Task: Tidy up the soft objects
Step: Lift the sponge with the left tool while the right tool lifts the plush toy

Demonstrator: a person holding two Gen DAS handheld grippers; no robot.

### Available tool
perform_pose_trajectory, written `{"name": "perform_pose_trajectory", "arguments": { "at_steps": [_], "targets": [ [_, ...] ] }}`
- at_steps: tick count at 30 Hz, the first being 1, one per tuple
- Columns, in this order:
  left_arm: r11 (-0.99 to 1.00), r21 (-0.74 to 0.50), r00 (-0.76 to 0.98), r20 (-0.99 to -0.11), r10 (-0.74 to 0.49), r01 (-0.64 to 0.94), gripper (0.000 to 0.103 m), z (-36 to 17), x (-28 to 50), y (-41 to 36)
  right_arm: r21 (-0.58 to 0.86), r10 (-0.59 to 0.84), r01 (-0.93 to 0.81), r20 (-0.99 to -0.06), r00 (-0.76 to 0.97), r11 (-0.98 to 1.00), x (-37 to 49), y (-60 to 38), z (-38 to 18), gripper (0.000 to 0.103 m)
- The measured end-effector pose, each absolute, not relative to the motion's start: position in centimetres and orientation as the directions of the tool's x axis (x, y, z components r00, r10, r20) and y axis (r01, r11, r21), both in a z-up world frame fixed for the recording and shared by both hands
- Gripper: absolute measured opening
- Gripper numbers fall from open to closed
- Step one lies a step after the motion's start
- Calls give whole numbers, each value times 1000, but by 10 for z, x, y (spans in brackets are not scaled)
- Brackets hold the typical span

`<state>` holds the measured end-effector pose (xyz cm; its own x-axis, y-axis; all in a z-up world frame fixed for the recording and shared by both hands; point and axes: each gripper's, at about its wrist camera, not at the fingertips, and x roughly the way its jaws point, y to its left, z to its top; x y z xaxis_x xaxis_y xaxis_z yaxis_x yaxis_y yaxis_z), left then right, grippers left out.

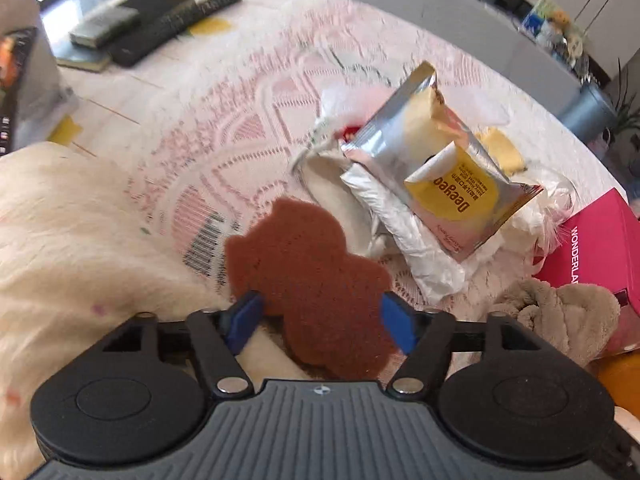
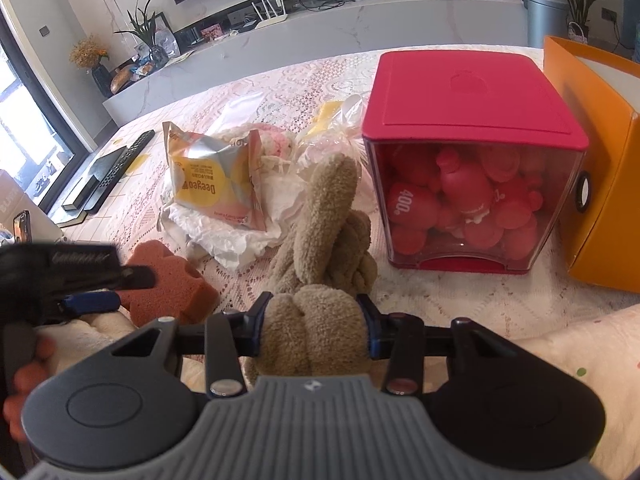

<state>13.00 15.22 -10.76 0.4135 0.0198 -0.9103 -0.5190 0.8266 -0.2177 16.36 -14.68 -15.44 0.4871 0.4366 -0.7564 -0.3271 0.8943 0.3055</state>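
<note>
**Over the lace tabletop: sponge between wide jaws, plush clamped**

On the lace-covered tabletop [image 2: 460, 300], two soft things are being handled at once. The left claw [image 1: 318, 322] is standing wide, and the brown sponge [image 1: 308, 284] is sitting between its blue pads [image 1: 394, 320]. The pads are just beside the sponge edges, and I cannot see them squeezing it, so I am judging this claw as released. In the right wrist view the sponge is lying on a cream cloth [image 1: 60, 240] near the front edge.

The right claw [image 2: 314, 326] is clenching on the beige plush toy [image 2: 320, 264], and its pads are pressing into the fur while the rest of the toy is trailing forward on the tabletop.

Behind them, a snack packet [image 2: 216, 182] is resting on crumpled white wrapping, and a red box [image 2: 476, 100] with a clear front is holding red soft things, well apart from the sponge.

To do this step well, the left claw is needing to centre on the thick middle of the sponge, not the lobed edge, and close slowly, because foam is compressing and can slip out. The right hand is better keeping its grip steady until then.
</note>
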Motion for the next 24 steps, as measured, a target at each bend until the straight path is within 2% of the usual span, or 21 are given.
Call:
{"name": "perform_pose_trajectory", "arguments": {
  "at_steps": [2, 4, 11, 17, 24],
  "targets": [
    [828, -221, 366, -930, -21, -515, 92, -108, 140, 159, 313, 440, -323, -757, 484, 893, 165, -148, -156, 44],
    [824, -239, 326, -943, -70, -513, 100, -110, 148, 164, 318, 442, -321, -758, 480, 892, 166, -147, -157, 44],
    [767, -274, 118, -960, -254, -580, 100, -118, 167, 187, 320, 449, -329, -756, 477, 888, 166, -147, -156, 45],
    [690, -267, 92, -956, -280, -673, 99, -126, 178, 186, 330, 455, -326, -753, 475, 886, 167, -148, -156, 45],
    [624, -168, 65, -981, -184, -763, 100, -142, 186, 174, 348, 465, -318, -749, 471, 882, 168, -152, -158, 45]
  ]
}}
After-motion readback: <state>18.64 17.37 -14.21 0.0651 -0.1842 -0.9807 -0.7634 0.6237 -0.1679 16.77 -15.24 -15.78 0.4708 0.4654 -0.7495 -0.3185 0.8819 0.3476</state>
